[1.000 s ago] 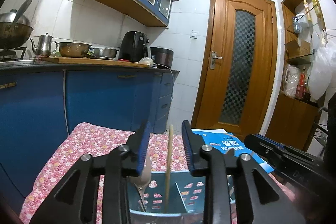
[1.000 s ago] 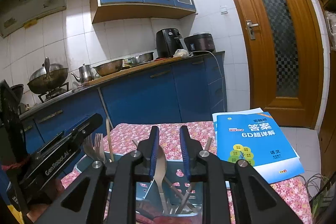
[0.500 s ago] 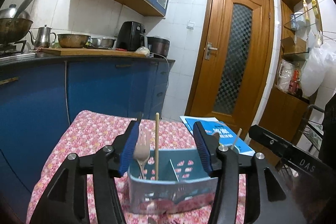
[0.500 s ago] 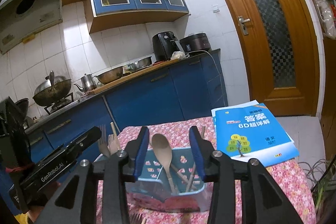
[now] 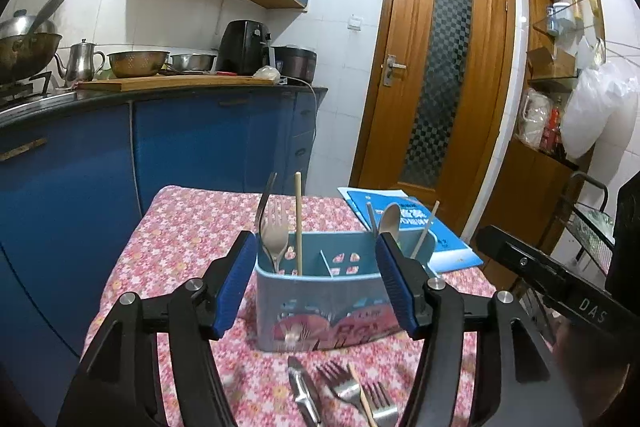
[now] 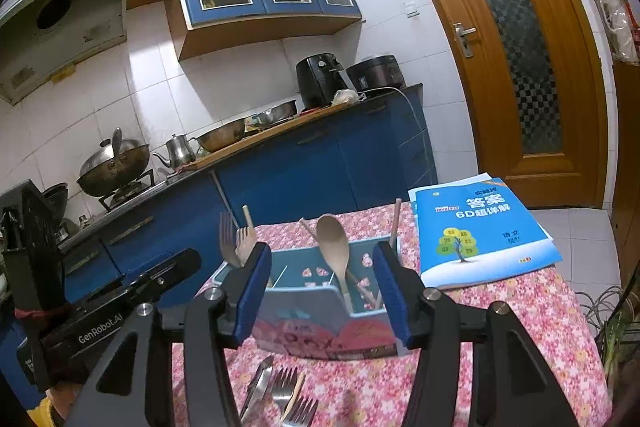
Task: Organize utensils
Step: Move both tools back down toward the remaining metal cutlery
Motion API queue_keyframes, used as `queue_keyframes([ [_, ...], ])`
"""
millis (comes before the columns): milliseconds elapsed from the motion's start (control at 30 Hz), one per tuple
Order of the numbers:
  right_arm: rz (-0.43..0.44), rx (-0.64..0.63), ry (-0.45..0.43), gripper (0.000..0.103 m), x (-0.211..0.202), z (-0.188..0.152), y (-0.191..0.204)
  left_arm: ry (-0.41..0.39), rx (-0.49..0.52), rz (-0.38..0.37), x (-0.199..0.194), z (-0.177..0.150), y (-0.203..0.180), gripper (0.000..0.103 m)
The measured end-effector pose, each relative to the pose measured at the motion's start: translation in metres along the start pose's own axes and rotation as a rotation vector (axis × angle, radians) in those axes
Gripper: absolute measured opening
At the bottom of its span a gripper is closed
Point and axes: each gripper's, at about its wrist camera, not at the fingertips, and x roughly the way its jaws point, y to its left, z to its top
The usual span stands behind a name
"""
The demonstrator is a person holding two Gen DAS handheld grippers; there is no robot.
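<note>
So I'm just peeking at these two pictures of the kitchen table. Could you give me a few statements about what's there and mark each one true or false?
1. The blue utensil holder stands on the flowered tablecloth. True.
2. A wooden spoon stands in the holder. True.
3. The left gripper is clamped on a fork. False: its jaws are open with nothing gripped; they have just been opening.
4. All the forks are already in the holder. False: some forks and a knife lie on the cloth in front of it.
5. The blue booklet lies inside the holder. False: it lies flat on the table beyond it.
</note>
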Motion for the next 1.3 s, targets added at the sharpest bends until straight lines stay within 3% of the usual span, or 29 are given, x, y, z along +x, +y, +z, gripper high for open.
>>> queue_keyframes([
  [733, -0.035, 0.031, 0.114, 0.058, -0.024, -0.043, -0.005, 0.134, 0.018, 0.040, -0.029, -0.031, -0.002, 0.063],
  [1300, -0.073, 0.091, 0.188, 0.058, -0.037, -0.072, -0.034, 0.327, 0.043, 0.079, -0.016, -0.078, -0.009, 0.063],
])
